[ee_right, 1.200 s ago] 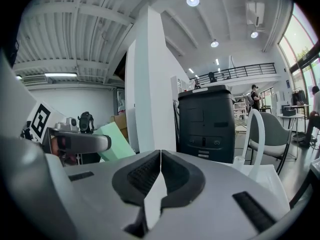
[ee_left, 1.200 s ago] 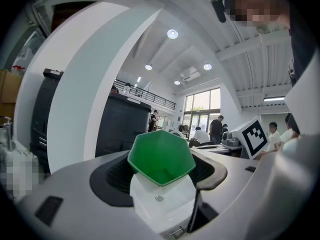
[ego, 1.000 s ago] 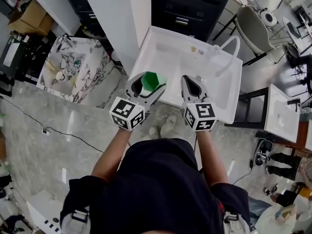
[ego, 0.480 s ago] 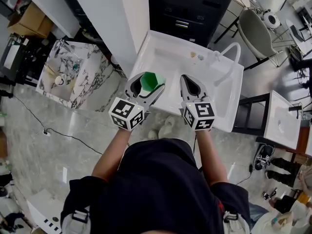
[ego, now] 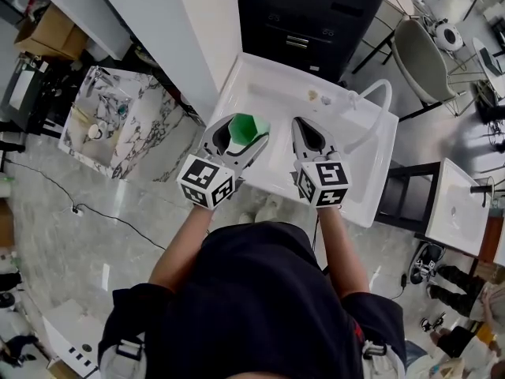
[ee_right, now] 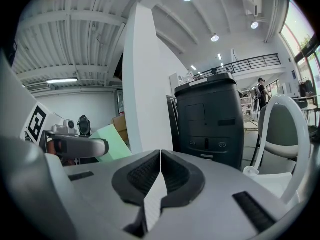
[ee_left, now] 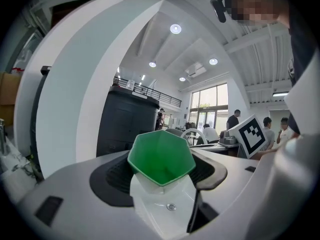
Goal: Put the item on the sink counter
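Well, from the head view the left gripper (ego: 239,135) is clamped on a green cup (ego: 251,126), held over the near left edge of the white sink counter (ego: 260,81) at the middle of the frame; whether the cup touches the counter can't be told. The right gripper (ego: 308,129) sits just beside it with its jaws pressed together on nothing. A curved white tap (ego: 371,85) stands at the counter's right, with two small bits (ego: 314,96) lying near it. Behind the counter stands a black cabinet (ego: 316,14), a white pillar (ego: 181,30) rises at upper left, a marble basin (ego: 118,121) lies at the left edge and a grey chair (ego: 422,50) stands at upper right. Only the left gripper view shows the cup's angular open mouth facing the camera between the pads, and people standing far off by tall windows (ee_left: 207,106)
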The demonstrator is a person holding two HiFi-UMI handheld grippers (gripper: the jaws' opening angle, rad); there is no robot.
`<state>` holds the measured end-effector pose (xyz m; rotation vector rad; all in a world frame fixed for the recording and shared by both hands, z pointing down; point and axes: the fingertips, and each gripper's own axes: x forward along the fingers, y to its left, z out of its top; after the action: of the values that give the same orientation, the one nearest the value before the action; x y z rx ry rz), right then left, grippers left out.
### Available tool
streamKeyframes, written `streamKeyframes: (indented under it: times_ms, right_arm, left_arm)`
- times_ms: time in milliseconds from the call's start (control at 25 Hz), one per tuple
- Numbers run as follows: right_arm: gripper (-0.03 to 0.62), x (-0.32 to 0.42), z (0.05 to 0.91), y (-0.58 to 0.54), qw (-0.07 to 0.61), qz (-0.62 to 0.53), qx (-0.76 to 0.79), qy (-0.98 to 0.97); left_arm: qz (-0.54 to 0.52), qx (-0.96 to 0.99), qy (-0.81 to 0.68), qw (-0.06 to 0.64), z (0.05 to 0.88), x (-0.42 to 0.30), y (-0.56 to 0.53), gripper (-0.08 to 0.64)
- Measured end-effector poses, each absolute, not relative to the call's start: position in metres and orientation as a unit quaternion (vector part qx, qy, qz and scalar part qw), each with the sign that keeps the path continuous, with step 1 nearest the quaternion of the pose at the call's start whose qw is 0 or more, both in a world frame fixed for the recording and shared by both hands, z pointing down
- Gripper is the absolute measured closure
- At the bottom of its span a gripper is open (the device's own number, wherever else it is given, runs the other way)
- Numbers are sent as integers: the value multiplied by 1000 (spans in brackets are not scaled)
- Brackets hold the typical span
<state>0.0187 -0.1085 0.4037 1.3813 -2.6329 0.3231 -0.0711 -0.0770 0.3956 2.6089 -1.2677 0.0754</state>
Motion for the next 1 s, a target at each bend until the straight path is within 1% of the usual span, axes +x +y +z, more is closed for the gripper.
streamKeyframes:
  times_ms: [520,1000]
  right_arm:
    - [557,30,418,-152,80,121,437,-887]
    - [557,39,431,-172,81,134,418,-895]
  left_arm:
    - [33,883,-451,124,405,-53,-121,233]
    - [44,873,-469,128,415,-44,-135,233]
